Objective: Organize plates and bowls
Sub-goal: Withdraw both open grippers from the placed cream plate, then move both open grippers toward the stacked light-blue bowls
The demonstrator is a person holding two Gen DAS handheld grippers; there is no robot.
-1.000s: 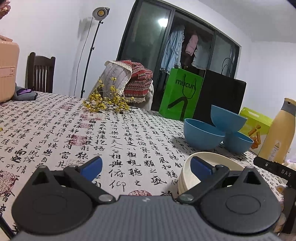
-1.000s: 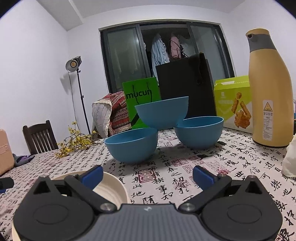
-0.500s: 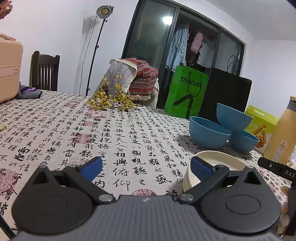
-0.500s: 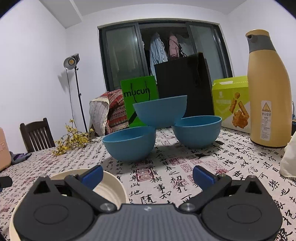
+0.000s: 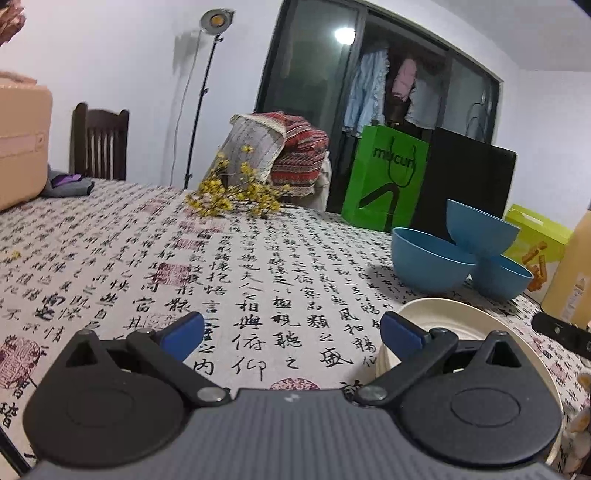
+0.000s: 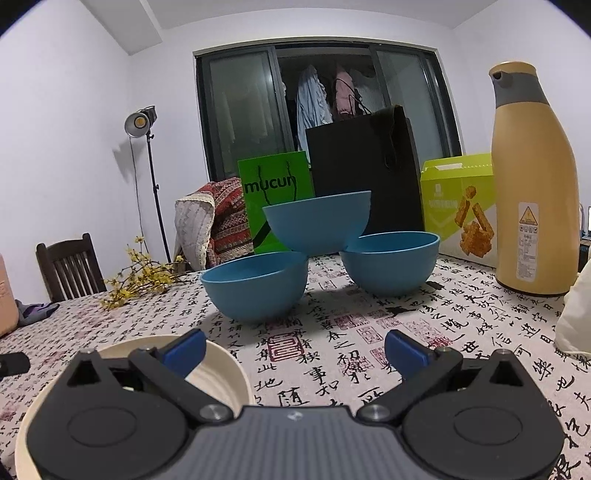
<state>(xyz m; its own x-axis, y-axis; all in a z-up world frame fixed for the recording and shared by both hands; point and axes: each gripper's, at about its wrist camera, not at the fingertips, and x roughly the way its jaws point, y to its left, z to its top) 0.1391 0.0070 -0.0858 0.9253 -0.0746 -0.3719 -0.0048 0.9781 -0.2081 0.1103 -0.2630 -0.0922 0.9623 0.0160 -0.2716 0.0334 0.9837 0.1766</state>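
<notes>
Table (image 6: 461, 332) w/ calligraphy cloth: cream bowl (image 6: 221, 365) at 7 o'clock, blue bowls (image 6: 258, 286) centre, flask (image 6: 532, 192) at 2, twigs (image 6: 140, 275) at 9, bags behind.

Green mucun bag (image 6: 275, 199) & black bag (image 6: 364, 173) standing straight ahead, far off the jaws. Yellow flask (image 6: 533, 184) standing far right, green box (image 6: 458, 206) sitting left of it. Yellow flowers (image 5: 236, 192) lying ahead-left. Chair (image 5: 99, 146) & lamp (image 5: 212, 22) sitting beyond.
</notes>
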